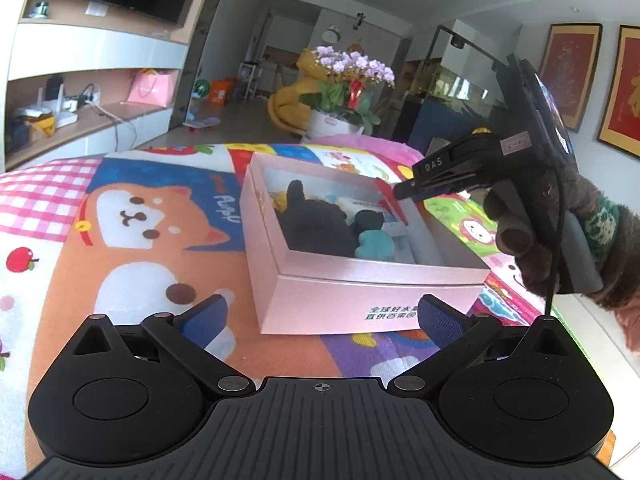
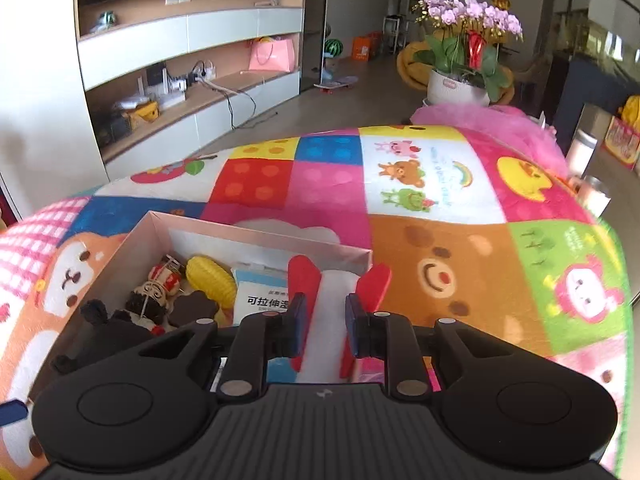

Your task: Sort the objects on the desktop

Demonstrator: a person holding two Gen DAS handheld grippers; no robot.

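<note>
A pink open box (image 1: 360, 288) stands on the colourful blanket, holding a black plush toy (image 1: 312, 224), a teal toy (image 1: 376, 246) and a white packet. My left gripper (image 1: 320, 316) is open and empty, just short of the box's near wall. My right gripper (image 2: 326, 320) is shut on a red and white object (image 2: 336, 300) and holds it over the box's right end (image 2: 360, 258); it also shows from the side in the left wrist view (image 1: 404, 192). Inside the box the right wrist view shows a yellow toy (image 2: 212, 280), a small doll (image 2: 152, 296) and a white packet (image 2: 260, 296).
The cartoon blanket (image 2: 460, 256) covers the whole table. A pot of purple orchids (image 2: 468, 40) stands beyond the far edge, next to a pink cloth (image 2: 500, 128). Shelves with a pink bag (image 2: 272, 56) line the far wall.
</note>
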